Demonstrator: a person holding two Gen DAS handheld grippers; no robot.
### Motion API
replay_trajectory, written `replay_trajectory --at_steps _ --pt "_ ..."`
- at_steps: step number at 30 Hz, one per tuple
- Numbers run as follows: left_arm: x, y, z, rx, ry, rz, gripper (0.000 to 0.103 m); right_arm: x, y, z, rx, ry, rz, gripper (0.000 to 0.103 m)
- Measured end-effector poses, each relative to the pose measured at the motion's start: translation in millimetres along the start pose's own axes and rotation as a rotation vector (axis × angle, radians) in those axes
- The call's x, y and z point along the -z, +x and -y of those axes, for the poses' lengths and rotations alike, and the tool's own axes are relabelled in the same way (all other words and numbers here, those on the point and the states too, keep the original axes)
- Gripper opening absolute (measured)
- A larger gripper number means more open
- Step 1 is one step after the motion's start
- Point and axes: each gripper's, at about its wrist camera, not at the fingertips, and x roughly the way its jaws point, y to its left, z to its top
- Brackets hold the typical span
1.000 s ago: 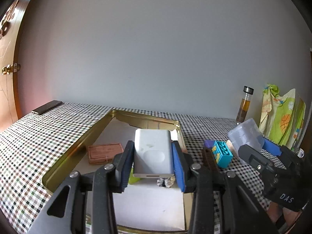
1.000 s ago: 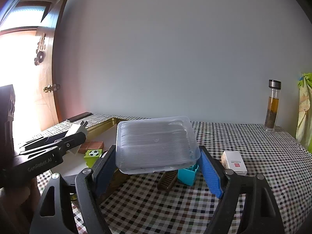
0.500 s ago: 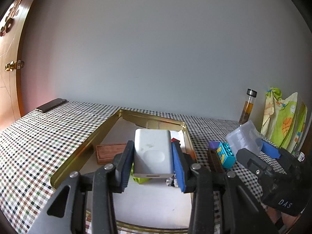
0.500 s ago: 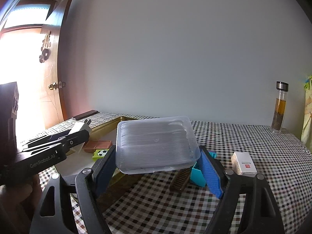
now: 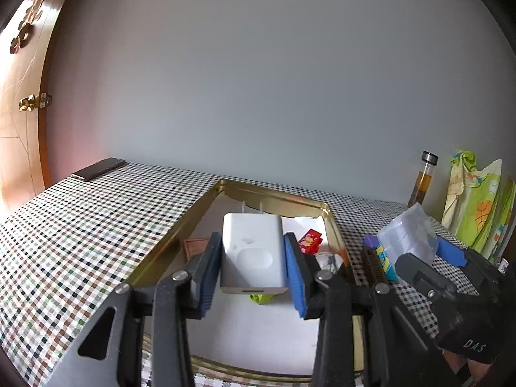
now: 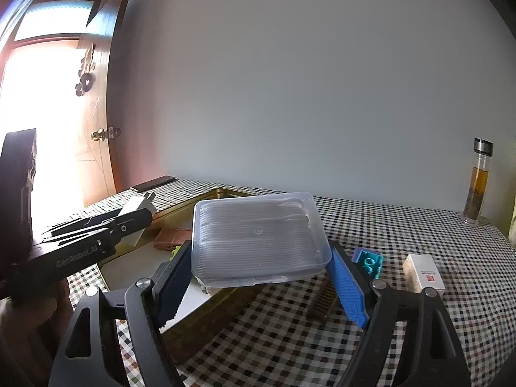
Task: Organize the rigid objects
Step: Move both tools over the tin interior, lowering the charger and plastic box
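Two grippers are working over one checked tablecloth [image 5: 80, 242]; one gold tin tray [image 5: 180, 225] is lying on it. One white charger [image 5: 253, 251] is sitting clamped between the blue pads of the left gripper [image 5: 253, 269], hanging above the tray; its long axis is running away from the camera, its two prongs pointing toward the far wall. One clear plastic box [image 6: 258, 238] is being gripped across its width by the right gripper [image 6: 258, 283], jaws spread wide on it, its long axis lying crosswise, held over the tray's near right edge. Counted in the tray: one brown flat block [image 6: 172, 238], one lime-green piece [image 5: 261, 297], one red packet [image 5: 311, 241]. Counted on the cloth: one teal brick [image 6: 367, 259], one brown comb [image 6: 322, 303], one white carton [image 6: 424, 272], one glass bottle [image 6: 479, 183], one dark phone [image 5: 98, 169]. Only the left wrist view is showing the red packet and a patterned green cloth [image 5: 474, 200]; only the right wrist view is showing the white carton and a hand [image 6: 48, 309] under the left gripper.
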Motion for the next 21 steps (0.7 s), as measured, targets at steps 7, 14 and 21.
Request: replay_trajectory --at_steps 7,14,21 --pt "-0.2 3.5 -5.5 -0.020 0.005 -0.021 0.037 -2.7 9.2 -5.1 -0.015 -0.007 -0.012 0.082" --pt "-1.4 14.3 -10.8 -0.041 0.013 -0.067 0.037 -5.1 18.9 -9.7 -0.030 -0.018 -0.020 0.082" --pt "-7.8 25.2 -16.2 -0.038 0.015 -0.122 0.037 -9.7 33.5 -15.7 -0.046 -0.031 -0.033 0.082"
